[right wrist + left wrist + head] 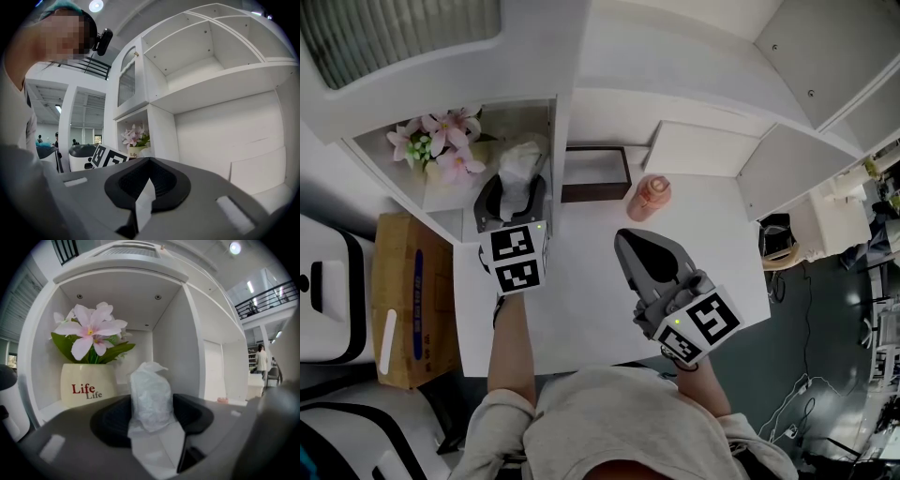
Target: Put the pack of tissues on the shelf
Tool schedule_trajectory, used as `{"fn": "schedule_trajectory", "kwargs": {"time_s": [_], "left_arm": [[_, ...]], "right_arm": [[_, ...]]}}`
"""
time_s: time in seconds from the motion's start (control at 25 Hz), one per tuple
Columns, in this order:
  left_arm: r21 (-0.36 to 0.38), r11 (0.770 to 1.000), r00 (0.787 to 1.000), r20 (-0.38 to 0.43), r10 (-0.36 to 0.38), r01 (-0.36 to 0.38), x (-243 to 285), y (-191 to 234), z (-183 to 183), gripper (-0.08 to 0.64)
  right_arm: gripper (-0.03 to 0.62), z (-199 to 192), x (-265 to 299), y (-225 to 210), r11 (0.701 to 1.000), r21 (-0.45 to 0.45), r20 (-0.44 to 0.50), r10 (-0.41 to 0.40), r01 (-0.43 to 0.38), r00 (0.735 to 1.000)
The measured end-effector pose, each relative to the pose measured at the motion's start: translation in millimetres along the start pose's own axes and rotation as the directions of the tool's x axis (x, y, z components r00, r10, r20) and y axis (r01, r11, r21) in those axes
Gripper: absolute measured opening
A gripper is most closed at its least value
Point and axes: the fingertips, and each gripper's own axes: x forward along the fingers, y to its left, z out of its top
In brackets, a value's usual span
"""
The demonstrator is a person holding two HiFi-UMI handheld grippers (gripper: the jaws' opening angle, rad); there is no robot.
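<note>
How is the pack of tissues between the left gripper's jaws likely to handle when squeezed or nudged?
The pack of tissues looks soft: its plastic wrap is crinkled, so it would probably give under the jaws rather than resist. Standing tall and narrow near the flower pot, it could tip if nudged.

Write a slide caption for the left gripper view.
Left gripper, jaws open, straddles the pack of tissues inside the shelf, beside a flower pot.

Crinkly plastic wraps the pack of tissues (150,397)
</note>
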Motion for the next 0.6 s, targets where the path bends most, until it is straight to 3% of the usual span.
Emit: {"fn": "schedule_trajectory", "kwargs": {"time_s": [0.2, 0.6], "left_arm": [[-0.005, 1.000, 1.000, 0.009, -0.016, 0.016, -4, 1, 2, 0.346], [-0.009, 1.000, 0.999, 0.035, -0.004, 0.005, -26, 12, 7, 0.353]], "right_arm": [[0.000, 0, 2, 3, 1.000, 0.001, 0.001, 0.010, -0.010, 1.000], [0.000, 1, 5, 16, 0.999, -0.001, 0.005, 0.040, -0.040, 0.999]]}}
